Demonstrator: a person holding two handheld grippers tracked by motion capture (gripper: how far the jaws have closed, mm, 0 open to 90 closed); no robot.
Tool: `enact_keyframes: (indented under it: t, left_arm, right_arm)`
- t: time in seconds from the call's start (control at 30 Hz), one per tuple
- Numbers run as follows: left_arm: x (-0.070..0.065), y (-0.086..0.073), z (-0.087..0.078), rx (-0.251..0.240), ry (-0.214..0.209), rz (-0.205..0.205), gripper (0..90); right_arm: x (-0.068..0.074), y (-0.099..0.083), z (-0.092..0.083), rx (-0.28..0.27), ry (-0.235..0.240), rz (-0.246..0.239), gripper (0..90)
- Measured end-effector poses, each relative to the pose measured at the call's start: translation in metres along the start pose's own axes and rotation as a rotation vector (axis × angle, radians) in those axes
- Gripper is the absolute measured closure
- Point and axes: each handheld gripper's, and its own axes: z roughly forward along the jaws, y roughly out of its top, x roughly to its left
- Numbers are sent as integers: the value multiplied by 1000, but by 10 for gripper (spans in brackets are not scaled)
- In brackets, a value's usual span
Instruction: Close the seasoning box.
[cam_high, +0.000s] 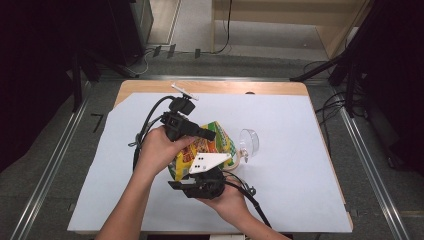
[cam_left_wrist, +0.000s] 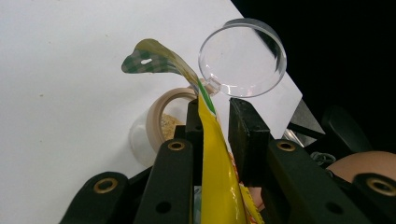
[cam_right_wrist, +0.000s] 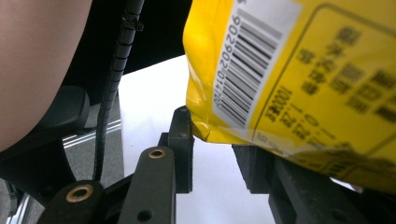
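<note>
Lying just beside the yellow bag (cam_high: 202, 150), a clear cup (cam_high: 248, 142) on white sheet (cam_high: 300, 165).

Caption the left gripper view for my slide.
Yellow snack bag stands between the hand-held gripper jaws, clear plastic cup lying beyond.

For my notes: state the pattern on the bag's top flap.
Green-and-white check on the flap, clearest in the left gripper view.
</note>
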Motion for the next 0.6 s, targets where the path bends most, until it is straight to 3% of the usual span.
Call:
enact_keyframes:
  t: [0.3,0.37,0.53,0.6]
  left_arm:
    - [-2,-1,-1,3,3,31,745]
    - [-5,-2,0,3,22,84,694]
    - [-4,-2,-1,3,28,34,722]
    - [-1,-1,-2,10,10,-8,747]
  right_arm:
    - [2,0,-1,-1,-10,-20,706]
    - [1,0,-1,-4,-10,-13,705]
    - [2,0,-2,-4,-7,-8,703]
    - [4,0,-2,-9,-3,-17,702]
